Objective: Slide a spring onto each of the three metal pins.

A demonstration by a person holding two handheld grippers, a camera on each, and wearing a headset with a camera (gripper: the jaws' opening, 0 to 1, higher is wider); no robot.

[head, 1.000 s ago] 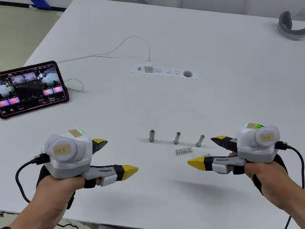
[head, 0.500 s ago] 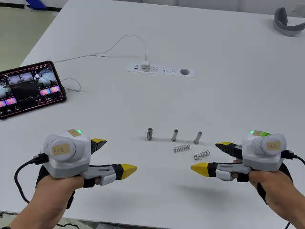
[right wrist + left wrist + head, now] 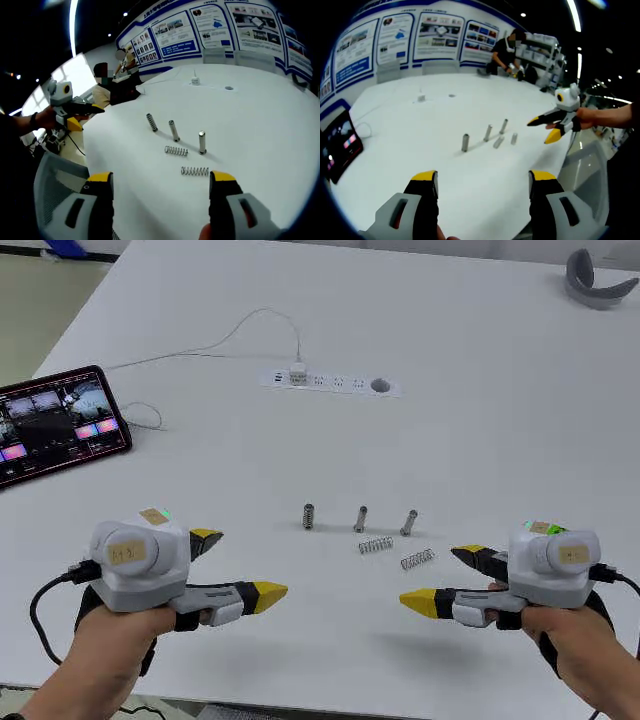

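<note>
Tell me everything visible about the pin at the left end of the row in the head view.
That metal pin stands upright on the white table, apart from the middle pin. A grey coiled spring sleeves it almost to the top, so it looks ribbed and thicker than its smooth, bare neighbour. Nothing else touches it.

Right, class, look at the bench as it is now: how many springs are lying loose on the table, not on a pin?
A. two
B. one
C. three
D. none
A: a first loose spring and a second loose spring lie flat on the table, just in front of the row of pins.
</note>
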